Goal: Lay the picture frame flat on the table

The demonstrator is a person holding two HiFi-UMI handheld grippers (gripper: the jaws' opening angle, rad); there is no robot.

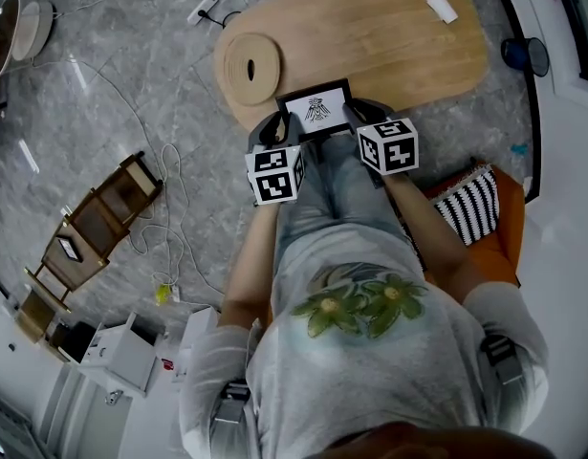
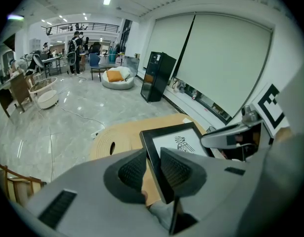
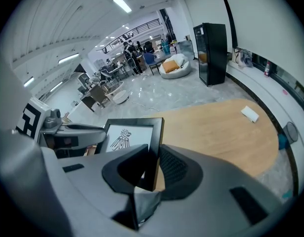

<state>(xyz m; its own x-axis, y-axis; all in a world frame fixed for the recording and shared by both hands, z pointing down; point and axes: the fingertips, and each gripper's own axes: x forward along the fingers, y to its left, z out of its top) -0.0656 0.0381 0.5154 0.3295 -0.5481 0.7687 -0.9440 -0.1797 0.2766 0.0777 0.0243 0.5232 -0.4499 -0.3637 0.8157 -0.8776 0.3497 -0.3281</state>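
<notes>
Right now the person is holding a black picture frame [image 1: 315, 110] between both hands, out over the near edge of the long wooden worktop [image 1: 399, 36]. The left claw [image 2: 152, 168] is pinching the frame's left side, its ribbed pads pressing on either face of the black rim. The right claw [image 3: 154, 163] is pinching the right side in the same way, so neither claw is standing spread. The frame is tilting back, with its white print of a bird-like figure facing up toward the person and its top edge reaching farther over the wood than the bottom edge. Whether the bottom edge is touching the worktop I cannot tell. The marker cubes on both claws are sitting just on the near side of the frame, over the person's lap. Far along the worktop, well apart from the frame, a small white slip [image 1: 441, 7] is lying flat, and a round disc [image 1: 250, 67] is showing in the wood near the left end. On the grey floor to the left, some wooden furniture [image 1: 98, 223] is sitting among loose cables [image 1: 169, 175].
</notes>
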